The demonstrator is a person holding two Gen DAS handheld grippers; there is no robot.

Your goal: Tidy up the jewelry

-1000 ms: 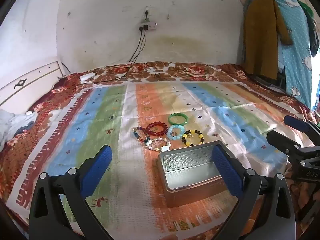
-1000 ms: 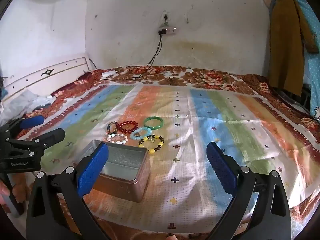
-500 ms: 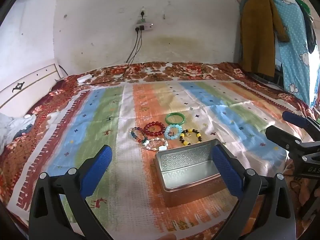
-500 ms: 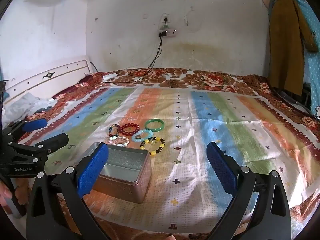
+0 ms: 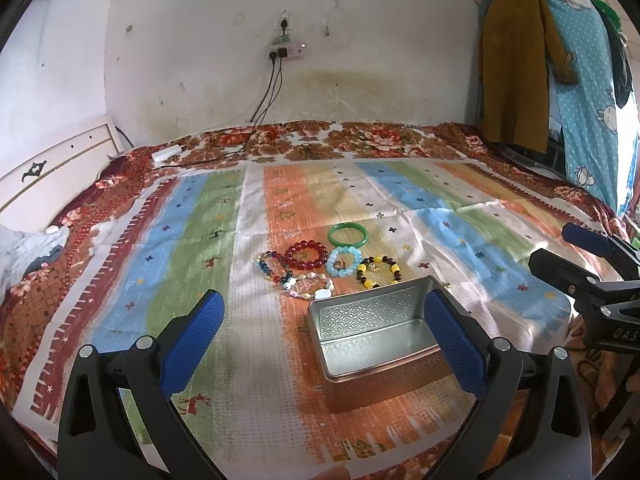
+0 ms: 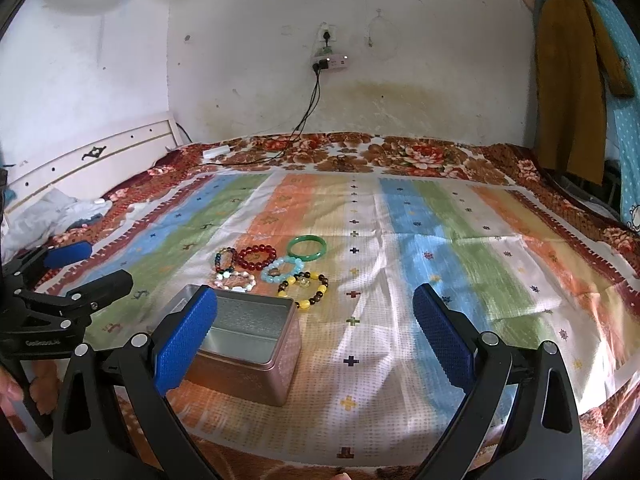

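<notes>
Several bracelets lie together on the striped cloth: a green bangle (image 5: 347,234) (image 6: 307,247), a red bead bracelet (image 5: 307,255) (image 6: 257,257), a light blue one (image 5: 344,261) (image 6: 283,269), a yellow and brown one (image 5: 378,271) (image 6: 305,289), a multicoloured one (image 5: 272,267) and a white one (image 5: 310,287) (image 6: 236,280). An open, empty metal tin (image 5: 378,338) (image 6: 248,344) stands just in front of them. My left gripper (image 5: 324,338) is open, above the cloth before the tin. My right gripper (image 6: 316,334) is open, right of the tin.
The bed is covered by a striped cloth (image 5: 192,216) over a floral blanket (image 5: 360,140). A headboard (image 5: 52,164) stands at the left, and clothes (image 5: 516,68) hang at the right. Cables run from a wall socket (image 5: 286,50) to the bed.
Both grippers have tilted up and drawn back a little, so the tin and bracelets sit lower in both views. Both stay open and empty.
</notes>
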